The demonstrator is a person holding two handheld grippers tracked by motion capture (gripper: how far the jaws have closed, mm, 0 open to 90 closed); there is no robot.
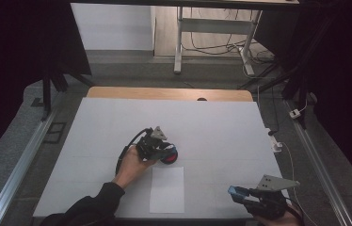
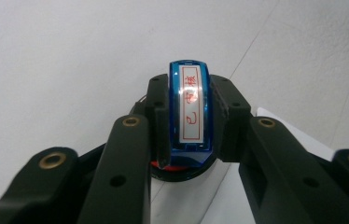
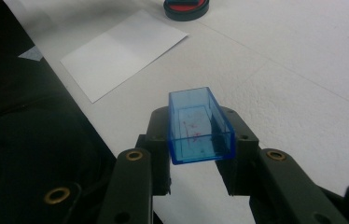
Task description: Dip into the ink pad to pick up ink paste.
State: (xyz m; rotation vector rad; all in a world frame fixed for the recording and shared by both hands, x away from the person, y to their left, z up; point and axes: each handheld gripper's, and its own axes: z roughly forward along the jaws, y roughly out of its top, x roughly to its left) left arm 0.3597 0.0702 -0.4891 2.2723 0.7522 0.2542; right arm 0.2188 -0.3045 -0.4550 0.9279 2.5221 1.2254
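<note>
From above, our left gripper (image 1: 164, 149) sits over the red ink pad (image 1: 170, 156), beyond the paper sheet (image 1: 167, 189). Its own view shows jaws clamping the blue stamp (image 2: 190, 109). Our right gripper (image 3: 200, 140) grips the blue stamp cap (image 3: 198, 125), near right.

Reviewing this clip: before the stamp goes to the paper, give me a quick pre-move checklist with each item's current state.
1. Left gripper clamped on the blue stamp: ok.
2. Stamp sits over the red ink pad: ok, the pad's red rim shows just beneath it.
3. Stamp face actually inked: cannot tell, the underside is hidden.
4. Right gripper holds the clear blue cap away from the work: ok.
5. White paper lies flat and uncovered near the pad: ok.
6. Paper held against sliding: not ok, nothing rests on it.
</note>
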